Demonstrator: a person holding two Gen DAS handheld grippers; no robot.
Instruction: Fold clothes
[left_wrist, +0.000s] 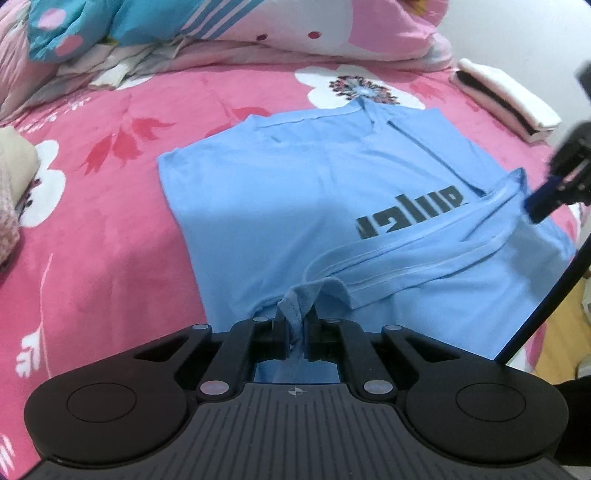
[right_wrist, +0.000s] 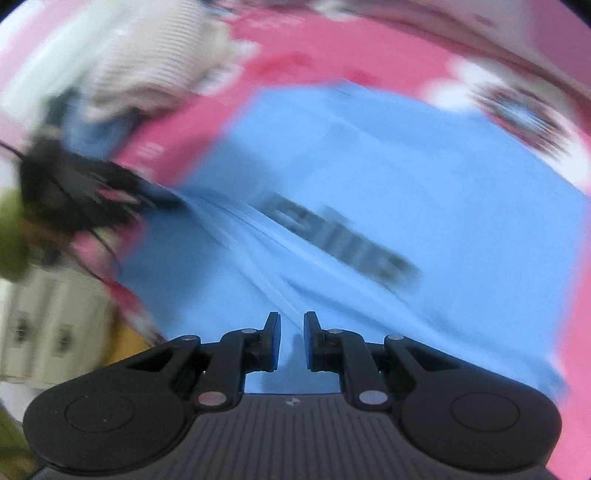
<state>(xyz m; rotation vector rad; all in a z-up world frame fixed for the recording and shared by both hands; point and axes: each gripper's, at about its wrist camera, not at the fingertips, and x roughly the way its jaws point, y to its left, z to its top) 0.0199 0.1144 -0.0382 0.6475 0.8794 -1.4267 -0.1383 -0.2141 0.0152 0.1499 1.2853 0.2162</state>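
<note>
Blue shirt (left_wrist: 303, 192) spread flat on the bed (left_wrist: 110, 229), dark lettering (left_wrist: 410, 214) upward, its far hem toward the pillows (left_wrist: 258, 26) at the bed's head end. One part of the shirt, edged with a double seam, is folded across the near half and runs as a band from the left claw toward the right claw.

Left claw (left_wrist: 295, 332): clenched on a bunched corner of the shirt at its near edge; cloth is pinched between the two pads and lifted slightly off the layer below.

Right claw (right_wrist: 291, 339): jaws a small way apart and opening, nothing between the pads, only the shirt's surface below them. In the left wrist view it appears at the right edge, blue pads just beside the far end of the folded band; contact cannot be told. The right wrist view is heavily blurred.

Surroundings: pink flowered bed cover under the shirt; a folded white and dark stack (left_wrist: 506, 99) near the bed's far right corner; a pale knitted garment (left_wrist: 11, 192) at its left edge.
</note>
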